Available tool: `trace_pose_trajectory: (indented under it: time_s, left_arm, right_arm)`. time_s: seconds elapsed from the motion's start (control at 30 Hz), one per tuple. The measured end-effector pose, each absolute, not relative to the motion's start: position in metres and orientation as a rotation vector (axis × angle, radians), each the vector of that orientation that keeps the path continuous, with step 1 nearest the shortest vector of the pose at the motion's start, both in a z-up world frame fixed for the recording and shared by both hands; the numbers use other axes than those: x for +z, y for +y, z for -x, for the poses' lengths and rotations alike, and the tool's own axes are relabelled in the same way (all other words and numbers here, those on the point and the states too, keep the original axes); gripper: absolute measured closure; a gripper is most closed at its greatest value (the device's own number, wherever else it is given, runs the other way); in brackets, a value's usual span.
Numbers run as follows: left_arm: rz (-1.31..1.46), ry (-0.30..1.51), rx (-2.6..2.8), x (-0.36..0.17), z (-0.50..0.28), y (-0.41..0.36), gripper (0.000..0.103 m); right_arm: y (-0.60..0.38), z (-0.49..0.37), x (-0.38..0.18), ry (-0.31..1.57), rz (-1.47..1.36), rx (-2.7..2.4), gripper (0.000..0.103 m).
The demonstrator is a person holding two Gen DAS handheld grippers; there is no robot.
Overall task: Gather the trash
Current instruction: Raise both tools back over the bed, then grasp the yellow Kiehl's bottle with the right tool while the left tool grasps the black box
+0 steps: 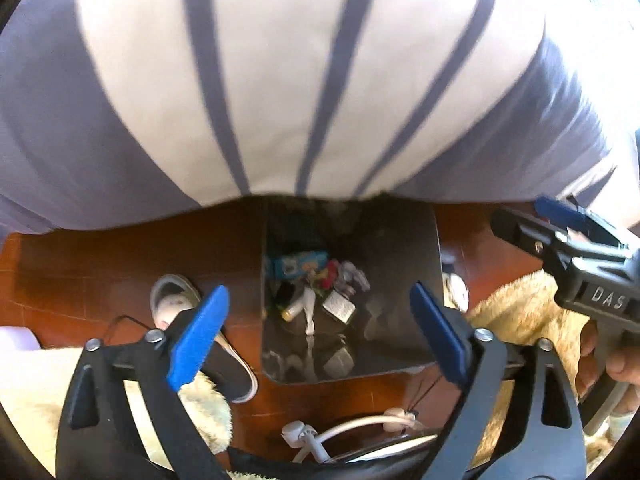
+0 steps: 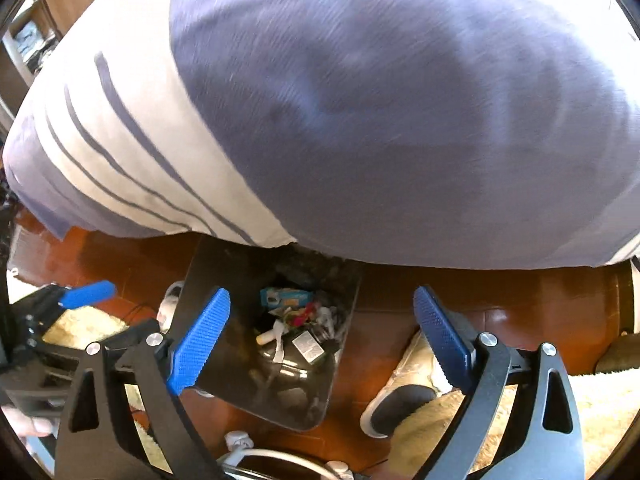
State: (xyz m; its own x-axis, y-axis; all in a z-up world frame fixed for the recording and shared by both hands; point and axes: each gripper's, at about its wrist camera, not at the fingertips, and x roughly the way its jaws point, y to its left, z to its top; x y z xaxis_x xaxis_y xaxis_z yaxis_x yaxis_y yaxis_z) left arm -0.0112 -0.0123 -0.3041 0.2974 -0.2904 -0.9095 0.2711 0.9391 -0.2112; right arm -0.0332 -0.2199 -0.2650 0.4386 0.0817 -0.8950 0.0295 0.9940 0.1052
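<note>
Left wrist view: the left gripper [image 1: 320, 336] hangs released, its ribbed blue pads spread wide with nothing between them, and the trash [image 1: 316, 280] lies below and beyond the gap, at the bottom of a glossy dark rectangular bin [image 1: 400, 248]: a blue printed carton, crumpled wrappers, a small pale bottle. A plump striped pillow [image 1: 280, 80], soft white and lavender cloth, bulges just above the bin's far rim; I judge it could sag over the opening and block further drops. Near the left pad lies a slipper [image 1: 172, 304]; a white cable [image 1: 344, 424] curls under the tongs and could snag a finger on a low pass. The right gripper [image 1: 560, 224] enters beyond the right pad. Right wrist view: the right gripper [image 2: 320, 336] is likewise released and empty, the bin tilted below its left pad, the trash between the pads and farther off. A shoe [image 2: 404, 392] and a shaggy cream rug [image 2: 520, 420] sit under the right pad; stray scraps dropped there would hide in the pile.
</note>
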Motion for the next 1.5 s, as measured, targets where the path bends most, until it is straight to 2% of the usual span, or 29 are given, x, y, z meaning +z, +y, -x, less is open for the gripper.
trace_pose_trajectory:
  time_s: [0.47,0.8,1.2,1.5]
  left_arm:
    - [-0.010,0.914,-0.333,-0.162,-0.003,0.014,0.008]
    - [-0.036,0.817,-0.280,-0.108,-0.060,0.023,0.008]
    - [-0.050,0.779,-0.237,-0.095,-0.158,0.016,0.008]
    - [-0.012,0.790,-0.161,-0.087,-0.236,0.023,0.008]
  right_arm:
    - [-0.249,0.029,-0.134,0.806,-0.091,0.020,0.006]
    - [-0.258,-0.027,-0.077,0.703,-0.028,0.006,0.006]
    - [-0.248,-0.144,-0.062,0.718,0.009,0.042,0.006]
    - [-0.233,-0.237,-0.088,0.798,0.055,0.061,0.006]
